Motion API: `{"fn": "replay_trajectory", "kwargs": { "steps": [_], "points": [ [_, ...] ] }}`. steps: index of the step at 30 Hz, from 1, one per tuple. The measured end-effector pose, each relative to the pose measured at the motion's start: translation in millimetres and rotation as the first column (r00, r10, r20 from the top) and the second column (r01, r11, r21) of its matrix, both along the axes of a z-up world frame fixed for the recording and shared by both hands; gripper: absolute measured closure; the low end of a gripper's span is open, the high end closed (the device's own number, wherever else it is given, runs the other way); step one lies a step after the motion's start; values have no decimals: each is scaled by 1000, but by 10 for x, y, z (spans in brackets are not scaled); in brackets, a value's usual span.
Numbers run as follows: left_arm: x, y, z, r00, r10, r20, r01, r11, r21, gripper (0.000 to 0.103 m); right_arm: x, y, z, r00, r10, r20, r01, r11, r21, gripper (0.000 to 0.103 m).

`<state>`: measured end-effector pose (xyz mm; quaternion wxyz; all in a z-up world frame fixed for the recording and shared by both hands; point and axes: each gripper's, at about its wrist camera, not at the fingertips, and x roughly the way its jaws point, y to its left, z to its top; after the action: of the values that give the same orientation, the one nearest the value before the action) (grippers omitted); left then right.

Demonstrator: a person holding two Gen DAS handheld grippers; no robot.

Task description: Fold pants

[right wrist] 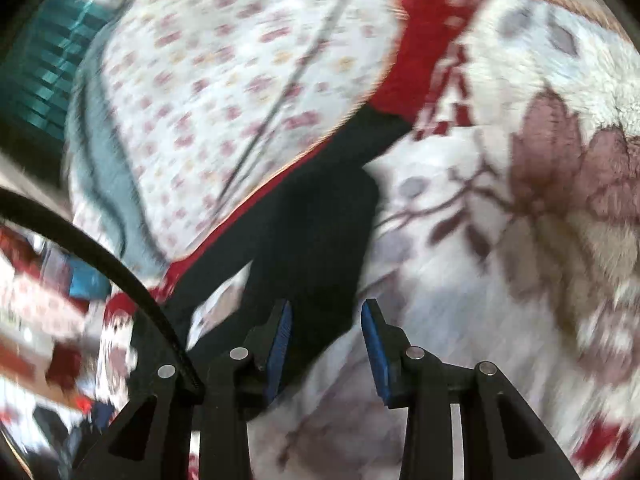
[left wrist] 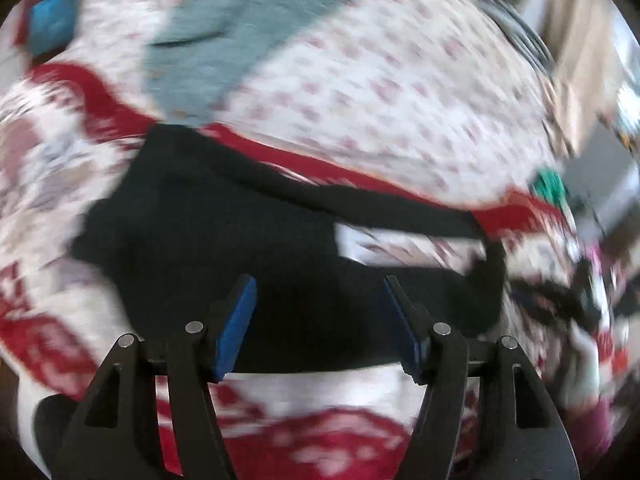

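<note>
Black pants (left wrist: 248,240) lie spread on a white and red floral blanket (left wrist: 48,200). In the left wrist view my left gripper (left wrist: 320,292) is open, its blue pads (left wrist: 236,328) held over the wide part of the pants. In the right wrist view the pants (right wrist: 312,232) run up and away as a long dark strip. My right gripper (right wrist: 326,316) is open and empty over the near end of the pants, by their right edge. Both views are blurred by motion.
A white quilt with small red flowers (left wrist: 380,92) covers the far side of the bed, and a grey-green cloth (left wrist: 208,48) lies on it. A black cable (right wrist: 104,252) crosses the left of the right wrist view. Clutter lies at the bed's edge (left wrist: 592,280).
</note>
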<state>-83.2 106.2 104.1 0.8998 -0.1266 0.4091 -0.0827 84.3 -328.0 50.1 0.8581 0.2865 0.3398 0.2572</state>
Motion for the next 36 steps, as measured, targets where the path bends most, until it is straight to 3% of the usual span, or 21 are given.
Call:
{"fn": "replay_trajectory", "kwargs": {
  "steps": [5,8,11,13,16,18,20,24,28,30,31,33,36],
  "points": [
    [230,-1049,-202,972,-235,-11,236,971,44,39,358,-21,-105,998,36,-44,-34,998,51,68],
    [424,-1449,-382,950,-306,-60,309,949,63,39,552,89,-148,996,74,-54,-71,996,61,68],
    [599,-1761,-590,933,-342,-109,354,928,116,39,635,138,-153,995,100,0,-100,992,74,70],
    [680,-1965,-726,929,-348,-125,364,921,141,39,615,186,-180,995,96,32,-98,994,54,85],
    [680,-2130,-810,935,-345,-86,356,911,211,41,532,176,-134,995,79,53,-81,996,37,93],
    [668,-2154,-809,923,-373,-98,385,898,214,55,330,98,20,993,34,110,-34,999,1,94],
    [653,-2131,-745,914,-391,-107,405,893,194,78,106,-4,172,986,-10,166,14,1000,-23,94],
    [658,-2092,-667,900,-418,-118,432,894,124,81,-448,-248,464,968,-67,241,84,995,-58,94],
    [642,-2187,-692,909,-401,-116,415,897,151,81,-586,-295,377,975,-111,191,144,975,-169,94],
    [628,-2249,-737,905,-404,-133,421,895,148,81,-398,-288,197,981,-164,106,186,952,-245,87],
    [607,-2268,-741,907,-401,-130,418,895,155,81,-300,-317,113,981,-182,61,191,955,-227,84],
    [561,-2303,-720,907,-403,-124,420,891,171,81,-125,-444,-74,992,-125,-16,123,990,-65,84],
    [514,-2341,-668,884,-448,-133,462,879,115,79,-177,-655,-103,984,-171,-46,172,985,12,84]
  ]
}}
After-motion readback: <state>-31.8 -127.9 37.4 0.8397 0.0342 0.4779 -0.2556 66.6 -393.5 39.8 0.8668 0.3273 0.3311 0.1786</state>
